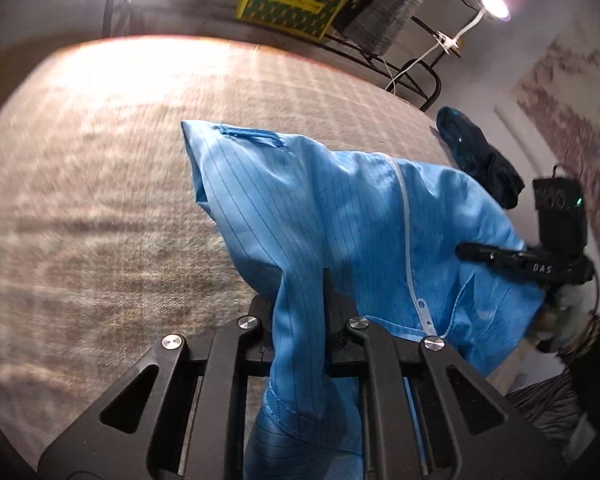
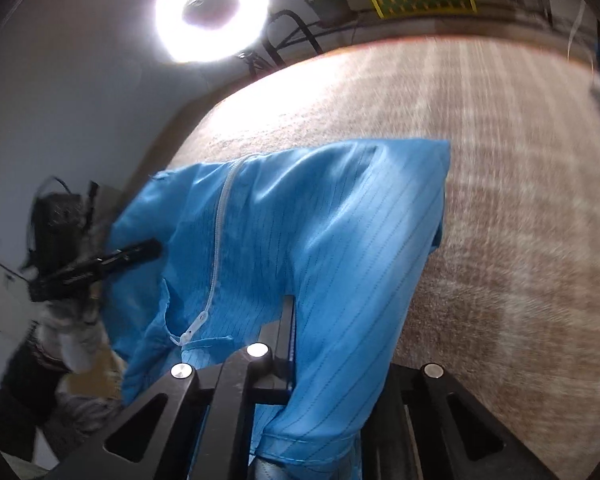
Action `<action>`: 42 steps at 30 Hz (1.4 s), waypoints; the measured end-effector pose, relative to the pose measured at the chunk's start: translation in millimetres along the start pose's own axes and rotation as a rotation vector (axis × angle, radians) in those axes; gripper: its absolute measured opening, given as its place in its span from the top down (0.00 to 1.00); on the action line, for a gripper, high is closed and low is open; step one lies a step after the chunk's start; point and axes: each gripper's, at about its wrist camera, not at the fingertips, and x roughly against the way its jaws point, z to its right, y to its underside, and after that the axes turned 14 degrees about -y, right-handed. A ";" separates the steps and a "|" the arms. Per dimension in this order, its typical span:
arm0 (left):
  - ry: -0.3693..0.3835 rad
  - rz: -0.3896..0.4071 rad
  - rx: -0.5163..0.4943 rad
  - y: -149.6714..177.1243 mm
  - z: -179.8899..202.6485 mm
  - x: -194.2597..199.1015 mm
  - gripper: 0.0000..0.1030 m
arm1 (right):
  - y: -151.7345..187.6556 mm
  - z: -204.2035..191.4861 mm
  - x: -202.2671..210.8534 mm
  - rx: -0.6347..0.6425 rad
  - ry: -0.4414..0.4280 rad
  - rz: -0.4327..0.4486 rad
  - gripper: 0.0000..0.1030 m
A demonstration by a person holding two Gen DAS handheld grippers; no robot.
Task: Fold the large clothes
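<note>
You hold the blue garment [image 1: 320, 208] up over the carpeted surface [image 1: 100, 200], with the jaws of your left gripper [image 1: 300, 304] and right gripper [image 2: 290, 332] each closed on its cloth, probably so it hangs straight for folding.

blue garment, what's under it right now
The blue garment hangs lifted from both shut jaws; the brown checked surface shows beneath and beside it. Whatever lies directly under the draped cloth is hidden.
</note>
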 end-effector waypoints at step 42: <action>0.235 0.151 -0.389 -62.9 359.1 -11.8 0.91 | 50.7 51.1 279.9 0.094 0.464 0.237 0.96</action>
